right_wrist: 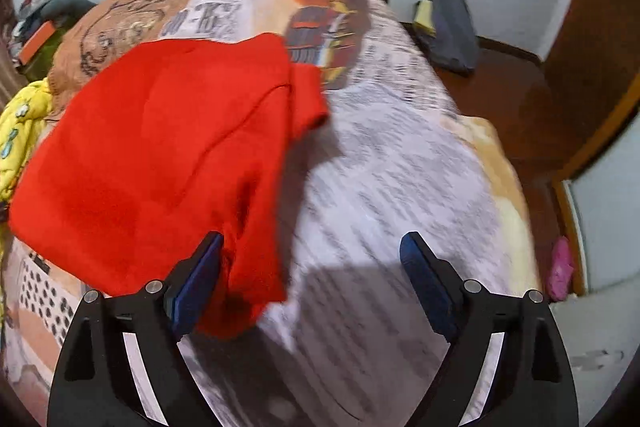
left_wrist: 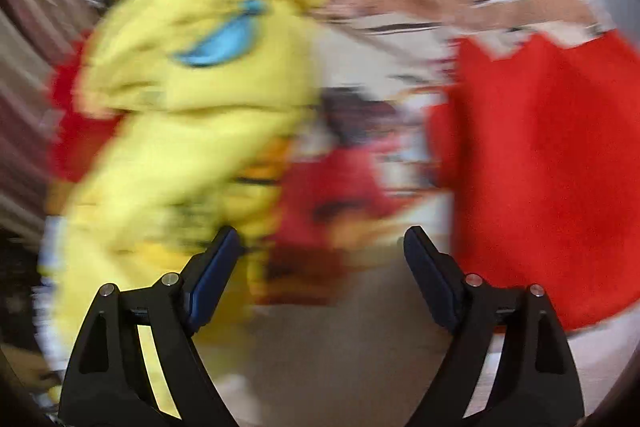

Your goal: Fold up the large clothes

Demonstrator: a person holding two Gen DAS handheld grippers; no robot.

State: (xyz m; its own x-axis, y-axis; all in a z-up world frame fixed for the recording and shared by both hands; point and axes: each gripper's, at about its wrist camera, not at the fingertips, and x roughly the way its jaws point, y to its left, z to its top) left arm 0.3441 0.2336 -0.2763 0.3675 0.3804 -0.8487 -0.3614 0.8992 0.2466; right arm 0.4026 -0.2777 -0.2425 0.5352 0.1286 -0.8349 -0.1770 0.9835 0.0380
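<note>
Two black tongs with blue pads hang over a bed, both spread wide and holding nothing. The right gripper (right_wrist: pixel 310 253) hovers above the near part of a printed bedspread (right_wrist: pixel 400 163), its left pad just beside the near hem of a red garment (right_wrist: pixel 160 155); whether pad and cloth touch cannot be told. The garment lies spread on the left half of the bed, one short sleeve reaching right toward the middle. A yellow quilted garment (right_wrist: pixel 20 131) bunches at the bed's far left edge. On the right, past the bed, a grey folded cloth (right_wrist: pixel 452 27) rests on a brown wooden surface (right_wrist: pixel 520 99), and something pink (right_wrist: pixel 560 267) lies near the bed's right edge.

The left gripper (left_wrist: pixel 320 247), seen through heavy motion blur, gapes before the yellow quilted garment (left_wrist: pixel 192 99) at left, with the red garment (left_wrist: pixel 540 167) at right and the bedspread (left_wrist: pixel 380 59) between them.
</note>
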